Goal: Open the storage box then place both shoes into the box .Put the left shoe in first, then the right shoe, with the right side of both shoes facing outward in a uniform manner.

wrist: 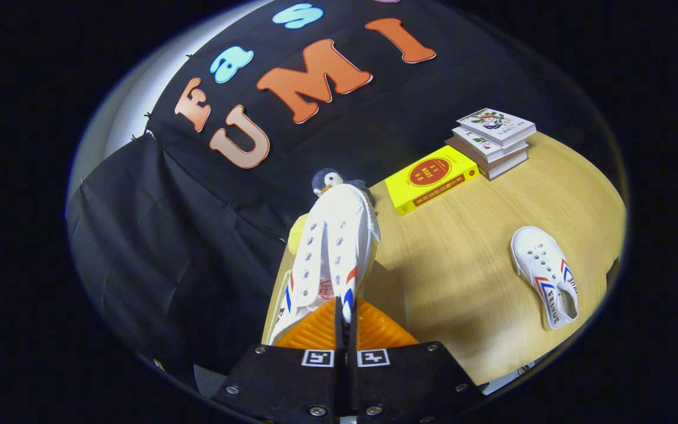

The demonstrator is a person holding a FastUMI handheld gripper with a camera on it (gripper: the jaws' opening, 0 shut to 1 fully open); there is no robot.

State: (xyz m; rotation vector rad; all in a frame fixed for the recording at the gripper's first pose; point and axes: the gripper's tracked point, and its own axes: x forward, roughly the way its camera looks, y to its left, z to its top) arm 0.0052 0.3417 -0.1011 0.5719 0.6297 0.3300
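Observation:
My gripper (345,318) is shut on the heel side wall of a white canvas shoe (333,247) with red and blue stripes. The shoe hangs lifted above the table, its toe pointing away from the fingers. A second white shoe (545,274) of the same kind lies on the wooden table (462,265), off to the right of the fingers, toe pointing away. A clear surface (386,288), maybe part of the storage box, shows just under the held shoe; I cannot tell its shape or whether it is open.
A yellow book (433,179) lies flat beyond the held shoe. Behind it, a stack of three books (492,141) stands near the table's far edge. A small penguin toy (327,179) peeks out past the shoe's toe. The table's left edge runs under the held shoe.

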